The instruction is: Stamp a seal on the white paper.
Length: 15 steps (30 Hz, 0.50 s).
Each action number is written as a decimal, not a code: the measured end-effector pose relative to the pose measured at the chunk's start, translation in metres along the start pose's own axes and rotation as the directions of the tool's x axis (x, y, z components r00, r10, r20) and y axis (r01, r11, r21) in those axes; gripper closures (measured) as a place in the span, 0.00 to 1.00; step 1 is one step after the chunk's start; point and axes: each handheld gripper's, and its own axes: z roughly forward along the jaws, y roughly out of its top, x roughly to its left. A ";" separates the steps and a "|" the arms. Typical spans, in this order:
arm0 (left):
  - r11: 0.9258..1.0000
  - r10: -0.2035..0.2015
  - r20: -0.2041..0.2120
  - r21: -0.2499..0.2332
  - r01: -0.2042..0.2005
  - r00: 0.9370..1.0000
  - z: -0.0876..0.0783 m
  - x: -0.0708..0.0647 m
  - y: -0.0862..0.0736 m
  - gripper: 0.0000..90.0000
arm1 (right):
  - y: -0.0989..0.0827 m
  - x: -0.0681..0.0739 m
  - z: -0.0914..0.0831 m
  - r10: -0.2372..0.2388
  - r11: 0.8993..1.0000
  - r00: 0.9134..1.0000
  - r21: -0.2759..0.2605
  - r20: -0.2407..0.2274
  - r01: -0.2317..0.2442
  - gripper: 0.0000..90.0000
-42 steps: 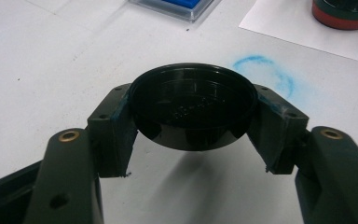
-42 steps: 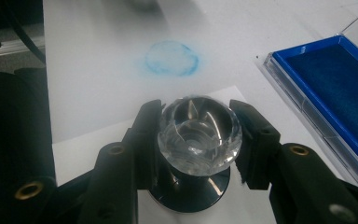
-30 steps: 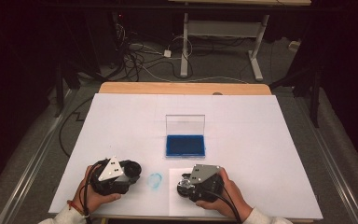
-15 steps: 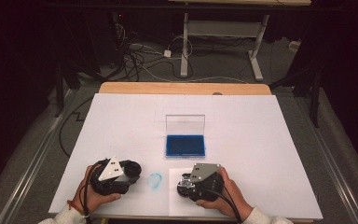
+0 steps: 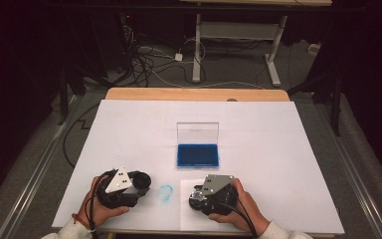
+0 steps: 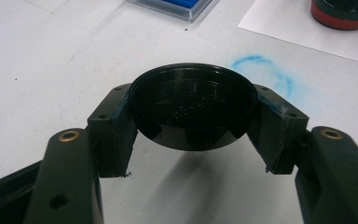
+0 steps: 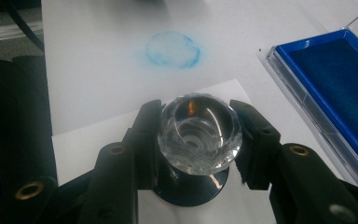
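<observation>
Left gripper pinching black cap | right gripper pinching clear-knobbed stamp on paper sheet

Black cap, clear knob, blue ink

Black cap; clear faceted knob; blue pad; faint blue ring on white tabletop.

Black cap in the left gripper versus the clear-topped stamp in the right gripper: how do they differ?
The black cap is opaque, shallow and hollow, open side up; the stamp has a clear faceted top on a dark round base. The cap is held above the table; the stamp sits on white paper. Both are round and clamped between shut jaws.
</observation>
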 end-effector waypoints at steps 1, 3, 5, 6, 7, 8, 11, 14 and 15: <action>1.000 -0.001 0.000 0.000 0.001 1.000 0.000 0.000 0.000 0.41 | 0.000 0.001 0.000 -0.001 1.000 1.000 0.003 0.006 0.001 0.64; 1.000 0.000 0.000 0.001 0.000 1.000 0.000 0.000 0.000 0.41 | 0.001 0.002 0.000 -0.001 1.000 1.000 0.004 0.015 0.001 0.64; 1.000 -0.001 0.002 0.000 0.001 1.000 0.000 0.000 0.000 0.41 | 0.000 0.001 0.000 0.003 1.000 1.000 0.004 0.006 -0.003 0.64; 1.000 0.000 0.002 0.000 0.000 1.000 0.000 0.000 0.000 0.41 | 0.000 0.000 0.000 0.004 1.000 1.000 0.003 0.003 -0.004 0.64; 1.000 0.000 0.002 0.000 0.000 1.000 0.000 0.000 0.000 0.41 | 0.000 0.000 0.000 0.003 1.000 1.000 0.004 0.001 -0.003 0.64; 1.000 0.000 0.002 0.001 0.000 1.000 0.000 0.000 0.000 0.41 | 0.000 0.000 0.000 0.007 1.000 1.000 0.003 -0.001 -0.007 0.64; 1.000 0.001 0.003 0.001 -0.001 1.000 0.000 0.000 0.000 0.41 | 0.000 -0.001 0.000 0.010 1.000 1.000 0.001 -0.006 -0.010 0.64; 1.000 0.001 0.003 0.001 -0.001 1.000 0.000 0.000 0.000 0.41 | 0.000 -0.002 0.000 0.009 1.000 1.000 0.002 -0.006 -0.009 0.64; 1.000 0.001 0.003 0.001 -0.001 1.000 0.000 0.000 0.000 0.41 | 0.000 -0.002 0.000 0.010 1.000 1.000 0.001 -0.006 -0.010 0.64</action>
